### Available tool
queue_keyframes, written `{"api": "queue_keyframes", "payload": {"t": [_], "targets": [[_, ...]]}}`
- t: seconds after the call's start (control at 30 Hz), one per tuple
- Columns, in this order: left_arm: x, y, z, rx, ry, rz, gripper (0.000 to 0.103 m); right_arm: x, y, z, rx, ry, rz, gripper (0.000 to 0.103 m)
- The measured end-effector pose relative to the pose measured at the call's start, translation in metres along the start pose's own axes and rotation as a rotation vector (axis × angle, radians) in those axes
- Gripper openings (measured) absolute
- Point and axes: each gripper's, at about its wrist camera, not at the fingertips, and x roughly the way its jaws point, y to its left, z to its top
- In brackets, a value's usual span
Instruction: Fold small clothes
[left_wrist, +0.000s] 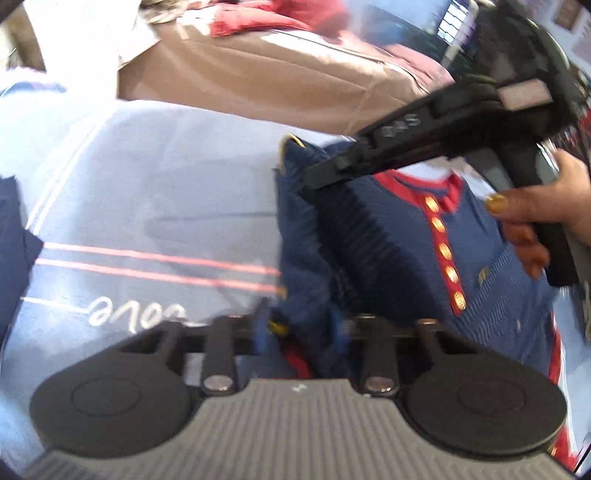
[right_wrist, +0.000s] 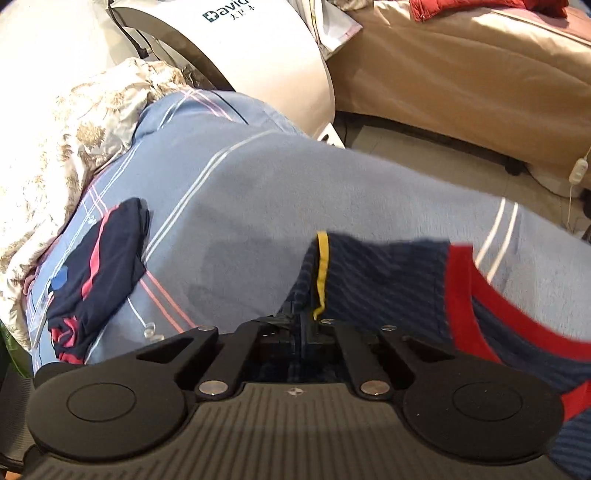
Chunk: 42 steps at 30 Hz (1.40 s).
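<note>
Small navy striped top lies on a light blue sheet covering a bed. It has red trim at the neck, a red placket with a row of gold buttons and a yellow-edged sleeve.

Left claw: narrowed down onto navy and red cloth at the top's near edge; motion blur hides whether the pads actually press it.

Right claw: pressed together, pinching the sleeve edge beside the yellow band. In the left wrist view its black body crosses above the top, held by a hand.

A second dark garment with pink stripes lies bunched on the sheet, well apart to the left. Floral quilt lies beyond it.

Sheet: white and pink lines. Across the floor, a white appliance and a tan-covered bed with a red cloth on it.
</note>
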Motion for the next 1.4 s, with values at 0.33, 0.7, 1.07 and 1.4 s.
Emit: {"api": "queue_keyframes", "payload": {"t": [0.33,0.7,1.07,1.4], "targets": [[-0.02,0.06,0.036,-0.136,-0.06,0.085,0.015,0.015,0.007,0.067,0.016,-0.087,-0.042,0.049],[-0.057,-0.037,-0.011,0.255,-0.007,-0.054,0.067,-0.109,-0.004,-0.092,0.061,-0.145,-0.097,0.103],[-0.039,-0.096,-0.058,0.457,0.102,-0.137,0.066,-0.188,0.029,-0.229,0.107,-0.129,-0.258,0.103],[-0.055,-0.116,-0.108,0.586,0.207,-0.176,0.067,-0.19,0.07,-0.321,0.145,-0.077,-0.344,0.103]]}}
